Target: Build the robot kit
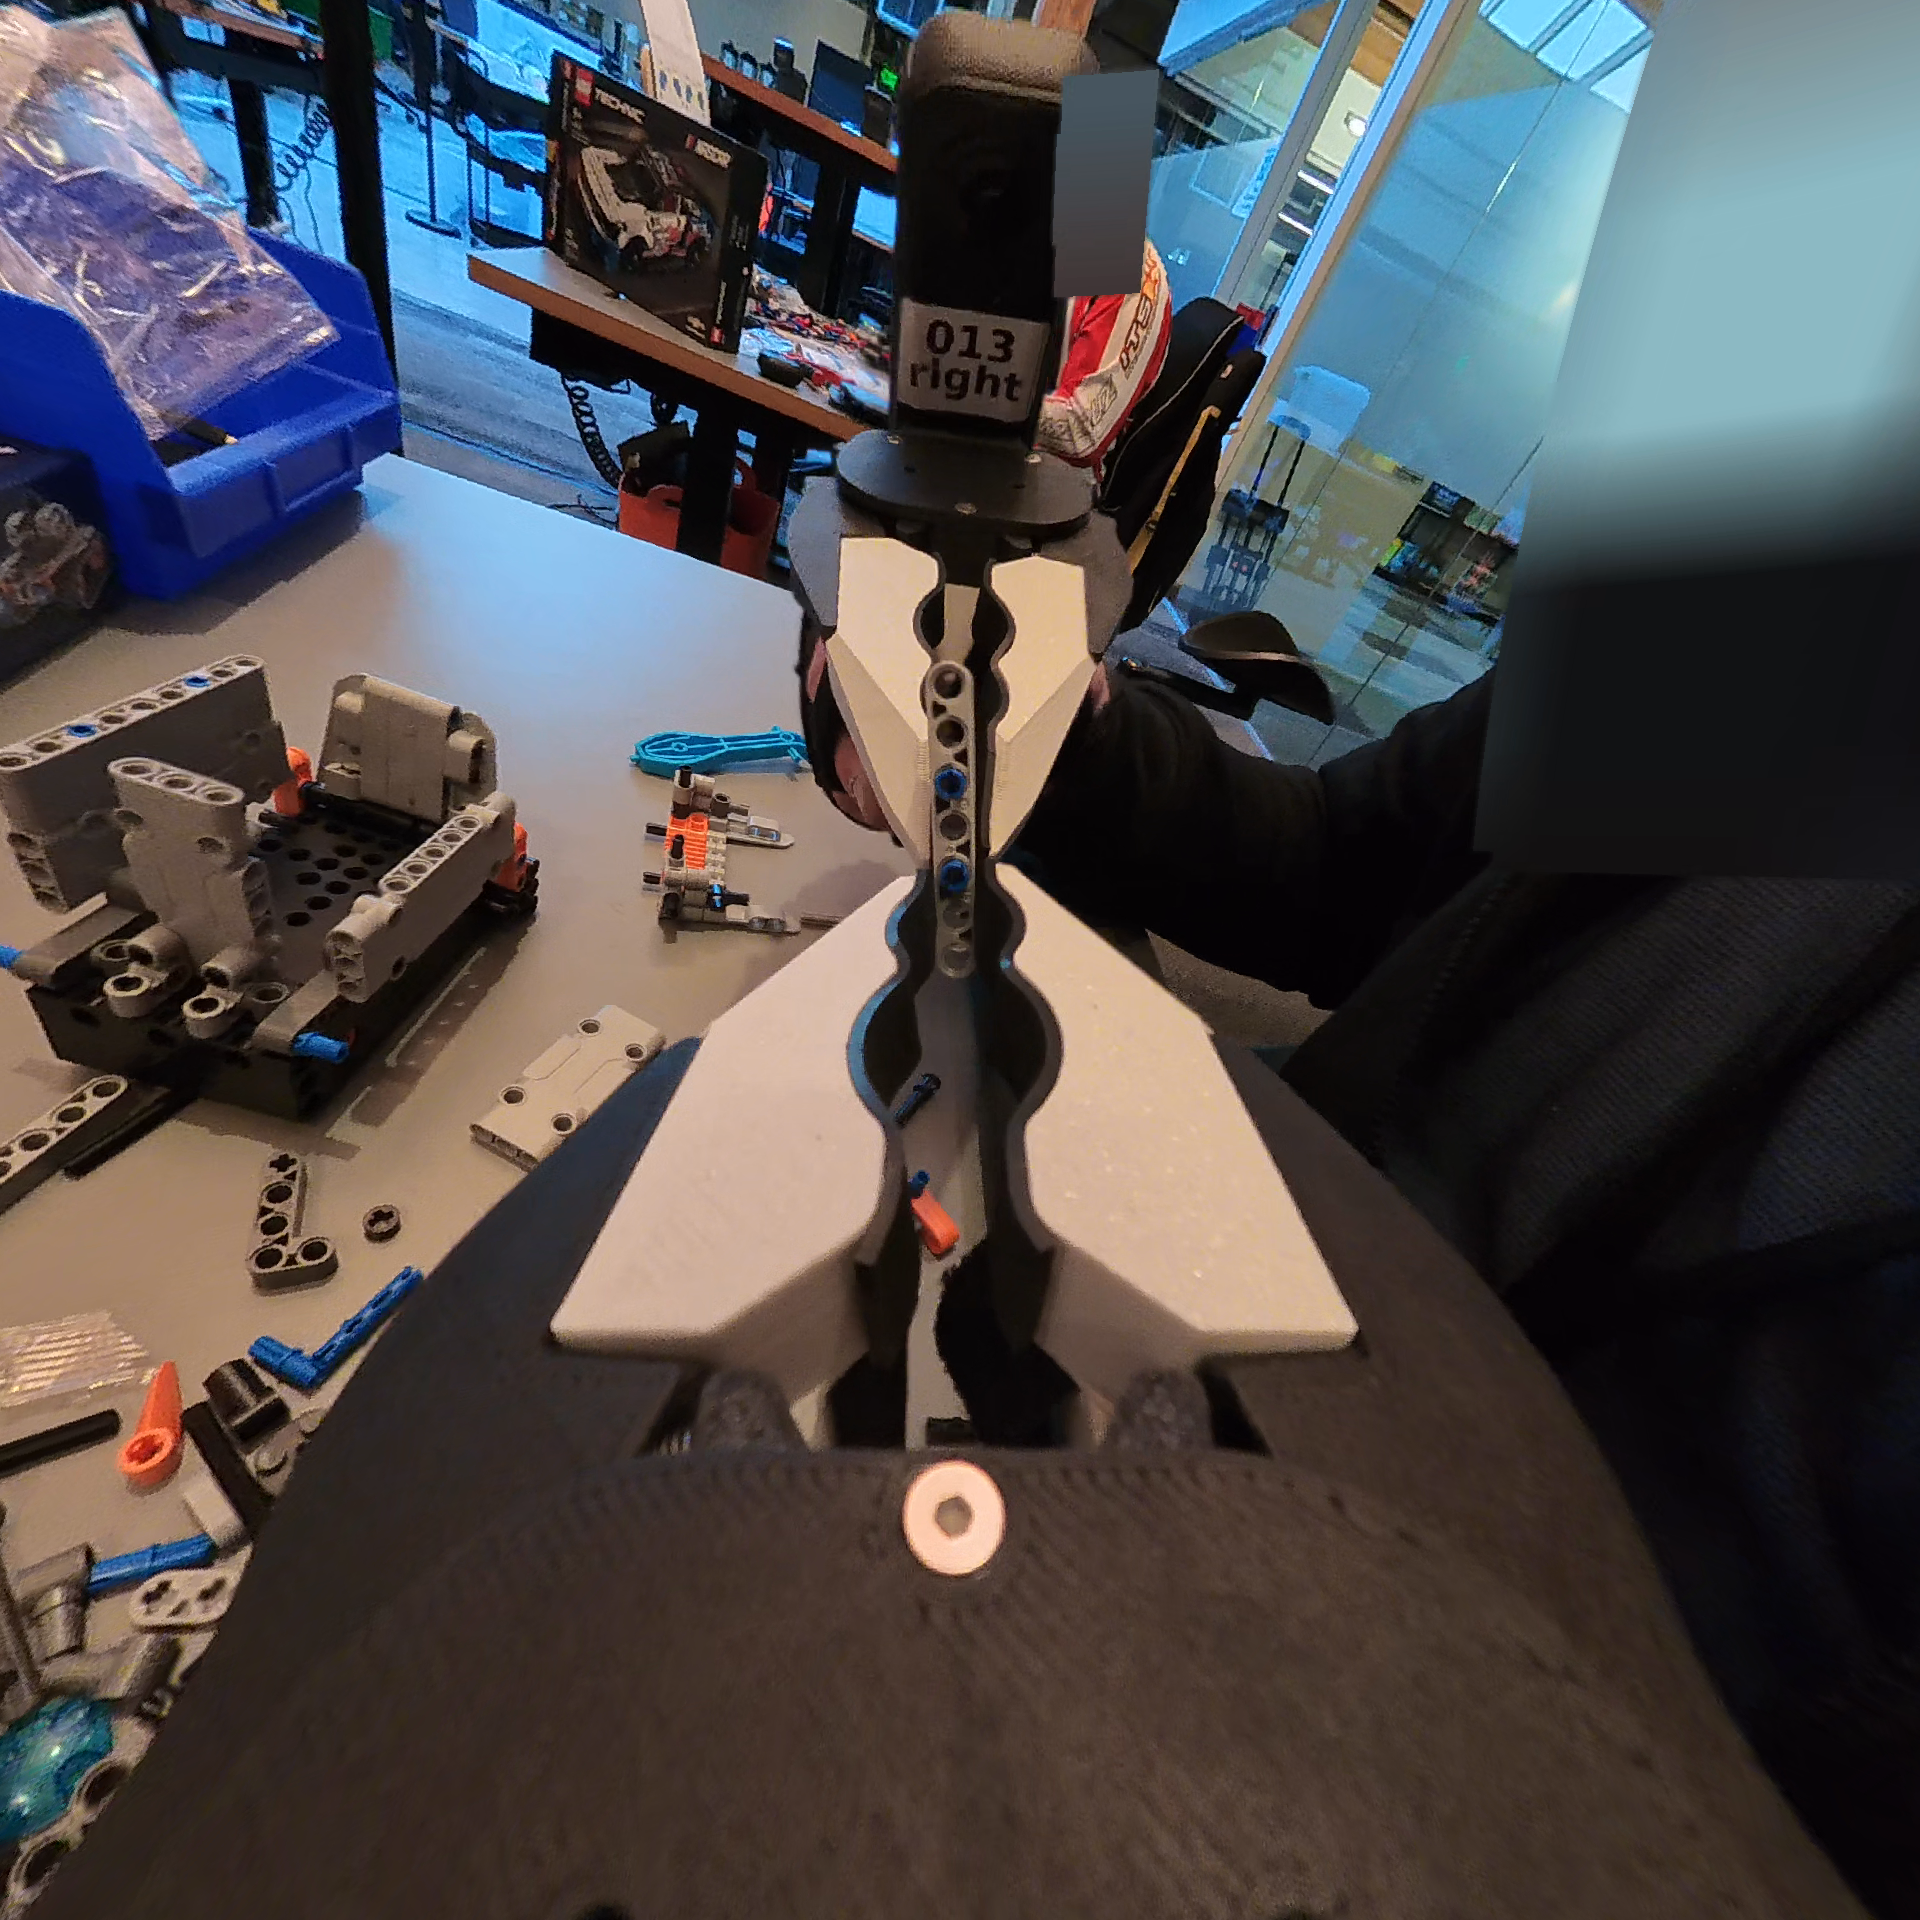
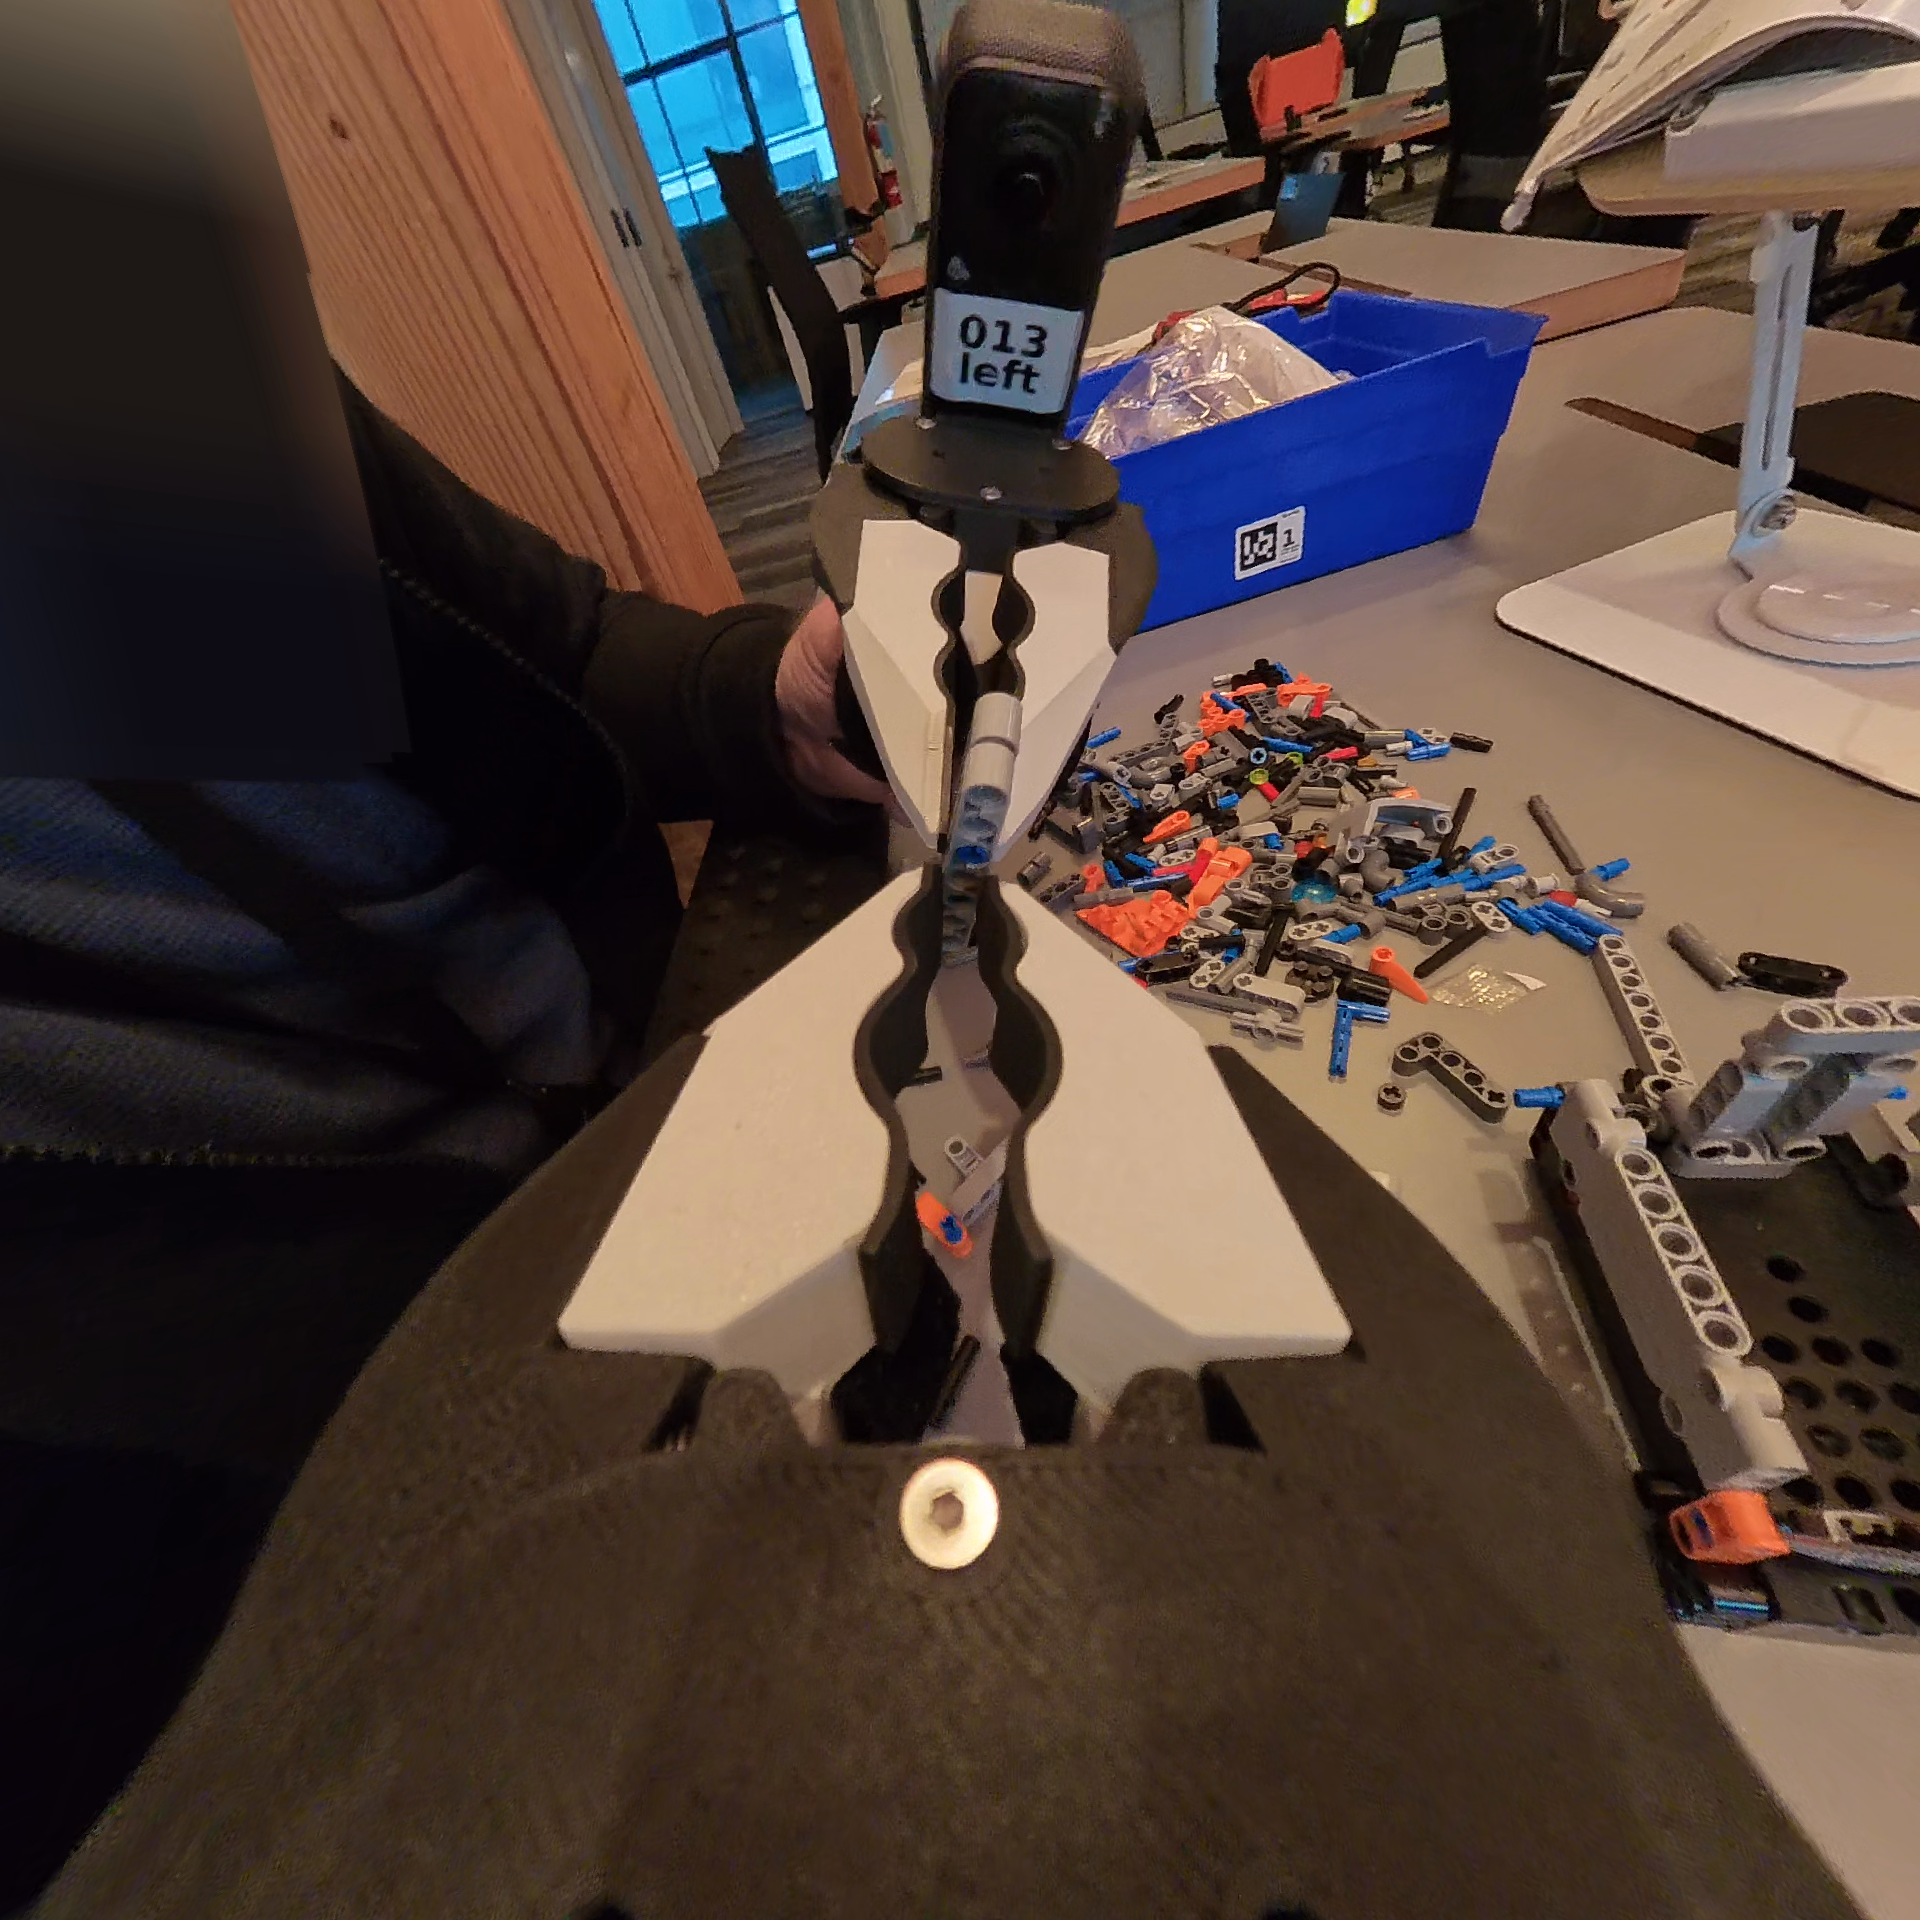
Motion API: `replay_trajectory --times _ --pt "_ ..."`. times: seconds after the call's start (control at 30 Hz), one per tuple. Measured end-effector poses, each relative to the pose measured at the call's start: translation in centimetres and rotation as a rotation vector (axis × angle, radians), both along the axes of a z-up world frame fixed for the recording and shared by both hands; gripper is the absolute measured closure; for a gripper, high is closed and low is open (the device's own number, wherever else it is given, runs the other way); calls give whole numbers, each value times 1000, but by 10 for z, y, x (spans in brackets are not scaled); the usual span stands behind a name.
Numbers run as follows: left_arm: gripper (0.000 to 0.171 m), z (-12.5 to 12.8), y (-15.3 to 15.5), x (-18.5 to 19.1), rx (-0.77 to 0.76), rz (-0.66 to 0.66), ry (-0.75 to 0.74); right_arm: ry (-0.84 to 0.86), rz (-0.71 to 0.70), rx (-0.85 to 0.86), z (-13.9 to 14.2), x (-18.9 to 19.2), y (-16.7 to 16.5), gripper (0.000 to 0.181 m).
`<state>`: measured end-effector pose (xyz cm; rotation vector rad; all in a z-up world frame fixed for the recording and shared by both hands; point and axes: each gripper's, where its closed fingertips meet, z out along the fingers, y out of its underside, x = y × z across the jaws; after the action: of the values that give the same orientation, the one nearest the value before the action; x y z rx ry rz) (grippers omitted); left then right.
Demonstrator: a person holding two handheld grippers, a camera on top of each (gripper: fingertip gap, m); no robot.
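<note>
Left wrist view puts our left gripper (image 1: 951, 914) nose to nose with the right gripper (image 1: 951, 831), and both are clamped narrow on the same grey holed beam (image 1: 951, 821) with its two blue pins (image 1: 947, 781) (one end each, held up in the air over the table edge). At 9 o'clock on the grey table (image 1: 540, 623) sits the half-built grey and black model (image 1: 249, 894); a blue bin (image 1: 208, 416) is at 10 o'clock. In the right wrist view our right gripper (image 2: 961, 914) pinches the beam (image 2: 971, 831) at centre, with the loose parts pile (image 2: 1330, 862) at 3 o'clock and a white stand (image 2: 1766, 436) at 2.
</note>
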<state>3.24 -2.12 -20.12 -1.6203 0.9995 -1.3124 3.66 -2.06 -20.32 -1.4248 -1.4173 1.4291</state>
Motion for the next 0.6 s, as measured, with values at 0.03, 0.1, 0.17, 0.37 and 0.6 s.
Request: replay_trajectory --times 0.03,0.1,0.17,0.37,0.6 --pt "167 -1 1 0 0 -1 4 -6 -2 -12 -2 0 1 177" --pt "167 -9 3 0 -35 -25 32 -35 -13 -2 -7 -1 3 176" --pt "162 -3 2 1 -72 -50 -11 -31 9 -24 -6 -2 1 176" --pt "166 -4 3 3 -15 -16 25 -48 -6 -17 -7 -5 2 176" --pt "166 -10 4 7 -18 -9 43 15 -48 -14 6 -4 8 176"
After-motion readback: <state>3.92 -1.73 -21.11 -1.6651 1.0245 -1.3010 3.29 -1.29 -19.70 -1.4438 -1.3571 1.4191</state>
